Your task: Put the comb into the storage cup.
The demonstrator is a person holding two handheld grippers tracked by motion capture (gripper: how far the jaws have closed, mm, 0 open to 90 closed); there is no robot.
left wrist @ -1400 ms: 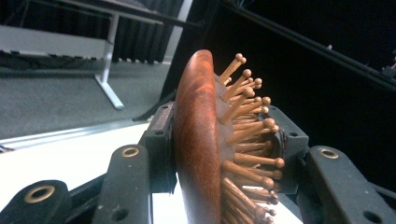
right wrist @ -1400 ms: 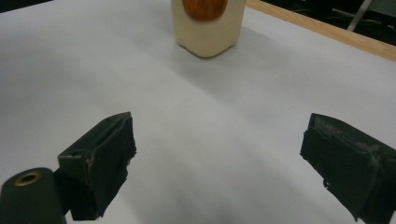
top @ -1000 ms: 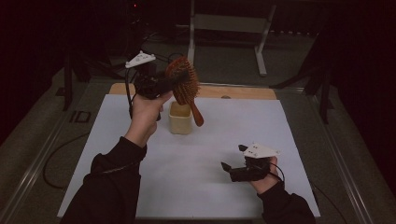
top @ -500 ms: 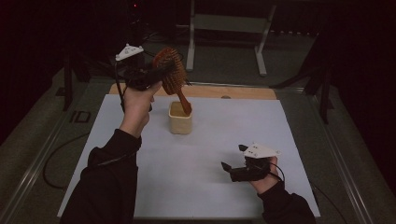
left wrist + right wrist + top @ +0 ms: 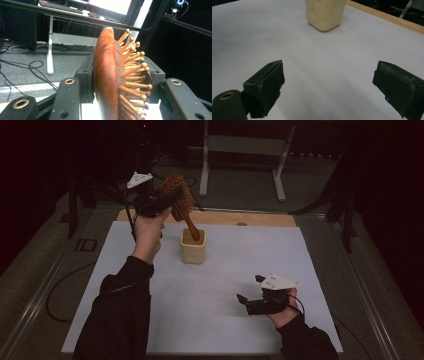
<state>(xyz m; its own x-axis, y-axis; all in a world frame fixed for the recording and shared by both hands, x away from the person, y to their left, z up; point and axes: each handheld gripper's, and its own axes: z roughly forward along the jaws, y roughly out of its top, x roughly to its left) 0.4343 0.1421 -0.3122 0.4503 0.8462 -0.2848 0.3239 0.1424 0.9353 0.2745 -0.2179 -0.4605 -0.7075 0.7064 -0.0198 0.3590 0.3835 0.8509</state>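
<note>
Two claws: left claw (image 5: 167, 202) clamping wooden hairbrush (image 5: 179, 200), right claw (image 5: 250, 290) wide; no legible writing

Both arms wear dark long sleeves (image 5: 120, 310). Each gripper, left gripper (image 5: 165, 202) and right gripper (image 5: 246, 299), is black with a pale three-cornered plate (image 5: 139, 179) on top and a thin black cable. The jaws carry brass-ringed screw holes (image 5: 69, 81) (pads look scuffed).

White surface (image 5: 220, 320) with a wooden strip (image 5: 250, 218) along its far edge, in a dim room. Grey floor (image 5: 240, 180) beyond, carrying black cables (image 5: 32, 68) and a white-legged desk (image 5: 245, 150); lit monitors (image 5: 110, 5) stand on it.
</note>
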